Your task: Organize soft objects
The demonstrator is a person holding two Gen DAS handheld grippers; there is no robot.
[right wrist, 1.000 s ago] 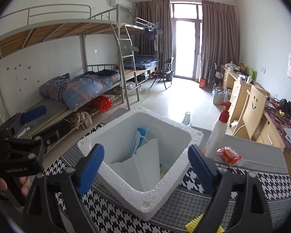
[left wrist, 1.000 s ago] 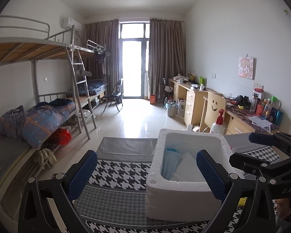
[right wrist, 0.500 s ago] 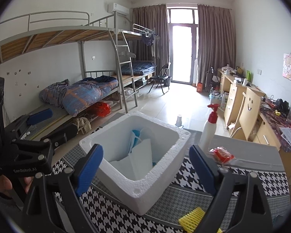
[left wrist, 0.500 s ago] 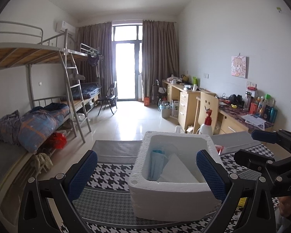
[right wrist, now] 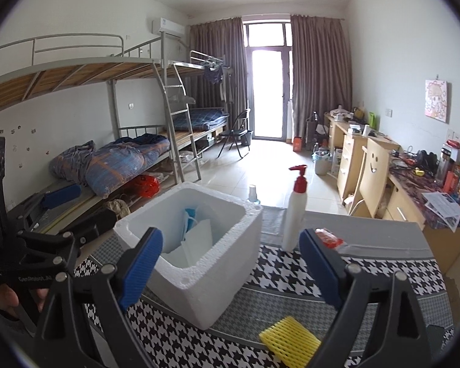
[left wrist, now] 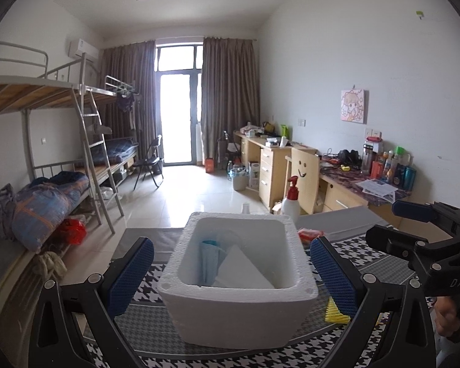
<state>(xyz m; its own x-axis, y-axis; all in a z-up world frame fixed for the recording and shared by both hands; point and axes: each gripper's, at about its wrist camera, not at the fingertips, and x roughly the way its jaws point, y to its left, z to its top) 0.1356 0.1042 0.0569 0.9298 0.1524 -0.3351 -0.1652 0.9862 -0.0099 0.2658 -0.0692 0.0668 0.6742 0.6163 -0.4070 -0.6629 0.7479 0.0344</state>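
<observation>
On the desk [right wrist: 368,239], which is covered by a black-and-white houndstooth cloth with grey bands, a white foam box [left wrist: 239,303] stands near the middle. Inside the box a blue face mask [left wrist: 210,260] leans against the left inner wall, and a white folded sheet-like item [left wrist: 245,273] lies beside it; what that item is cannot be told. Both hand-held grippers hover above the near edge of the desk, empty, their blue-padded fingers spread wide. From its own camera, the left hand-held gripper [left wrist: 230,273] frames the box between its fingers. Facing the box's near right corner, the right hand-held gripper [right wrist: 230,263] points at it from the right. Near the desk's front edge, to the right of the box, lies a yellow foam mesh sleeve [right wrist: 289,340]. A white pump bottle [right wrist: 296,211] with a red top stands upright behind the box toward the far edge, and a small red packet [right wrist: 328,237] lies just beside its base on the right.
</observation>
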